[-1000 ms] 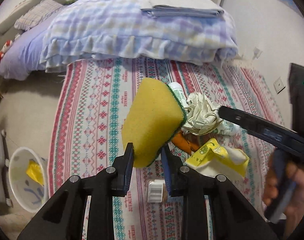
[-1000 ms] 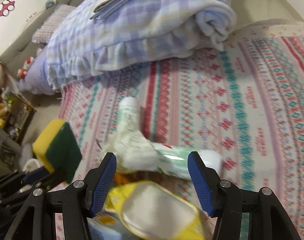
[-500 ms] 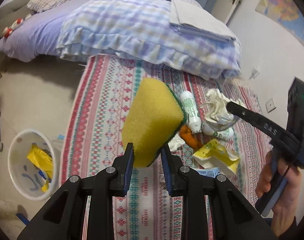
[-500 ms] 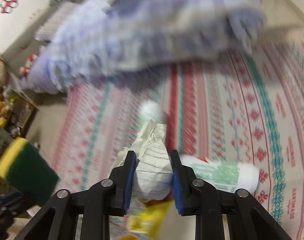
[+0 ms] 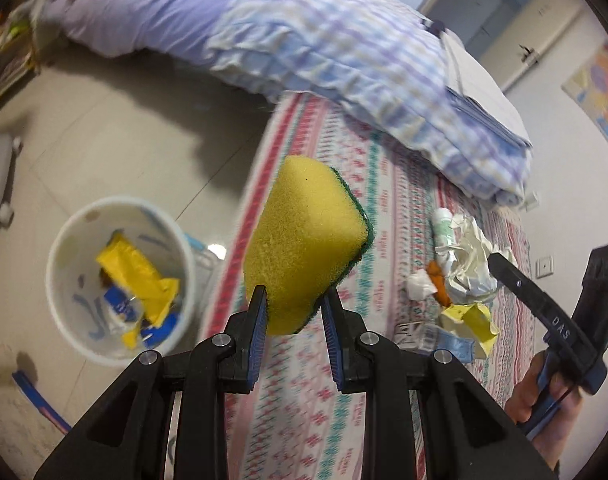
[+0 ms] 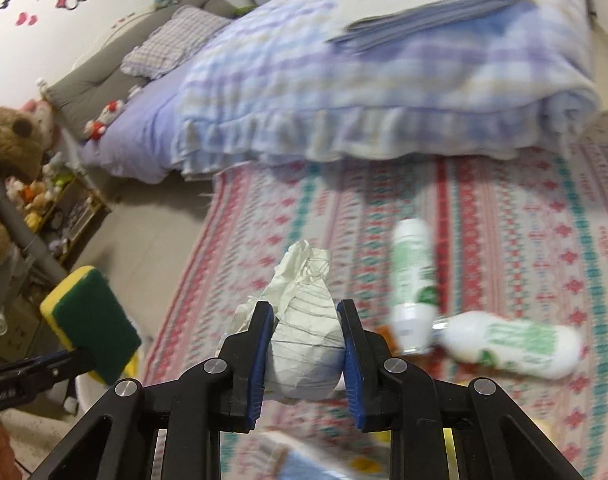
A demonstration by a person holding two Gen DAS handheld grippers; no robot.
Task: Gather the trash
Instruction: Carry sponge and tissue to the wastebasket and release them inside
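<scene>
A bedroom floor of pale tiles carries a patterned rug [image 5: 304, 420], with a bed [image 6: 151, 132] and a heaped checked quilt [image 6: 364, 92] beyond the rug's far edge. Just off the rug's left edge stands a white bin [image 5: 63, 280], open-topped, with yellow and blue wrappers already inside. Between the bin and the rug's middle the left gripper [image 5: 293, 320] pinches a yellow-and-green sponge [image 5: 304, 252] by one end. On the far side of the rug from the bin, the right gripper [image 6: 304, 352] has just been closing and its jaws now pinch a crumpled paper wad [image 6: 304, 340]. Further from the bin lie two white-and-green bottles [image 6: 412, 276], orange scraps [image 5: 438, 280] and a yellow wrapper [image 5: 470, 320]. The sponge is held by only a small part, so a quick swing could likely shake it loose short of the bin. The loose paper may slip or tear in the grip. Nothing stands between either load and the bin.
</scene>
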